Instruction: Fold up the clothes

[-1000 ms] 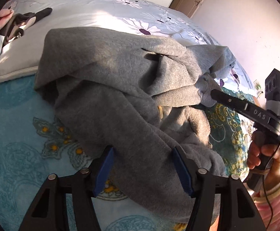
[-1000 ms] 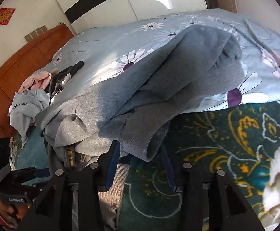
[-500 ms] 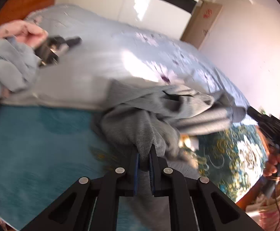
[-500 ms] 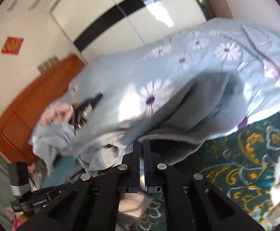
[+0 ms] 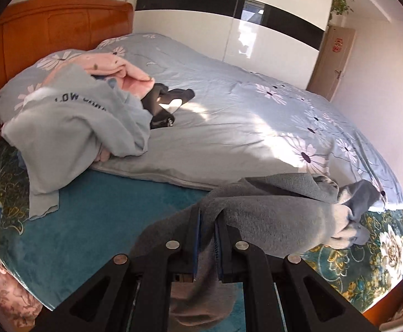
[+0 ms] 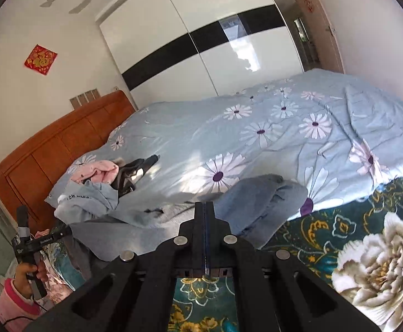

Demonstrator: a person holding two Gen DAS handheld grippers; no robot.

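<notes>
A grey sweatshirt (image 5: 270, 215) hangs between my two grippers above the bed's near edge. My left gripper (image 5: 207, 238) is shut on a fold of it, and the cloth drapes down between and below the fingers. In the right wrist view the same grey sweatshirt (image 6: 256, 202) stretches to the left. My right gripper (image 6: 204, 213) is shut with its jaws pressed together on the sweatshirt's edge. The left gripper (image 6: 63, 232) shows at the far left of that view, held in a hand.
A pile of clothes lies near the wooden headboard (image 5: 49, 30): a light blue sweatshirt (image 5: 71, 127), a pink garment (image 5: 118, 69) and a black item (image 5: 165, 102). A floral quilt (image 6: 284, 127) covers the bed. A teal blanket (image 5: 90, 221) lies at the near edge.
Both grippers shut on the grey sweatshirt and lifted it off the bed. The garment now hangs stretched between them, and both views have tilted up toward the room.
</notes>
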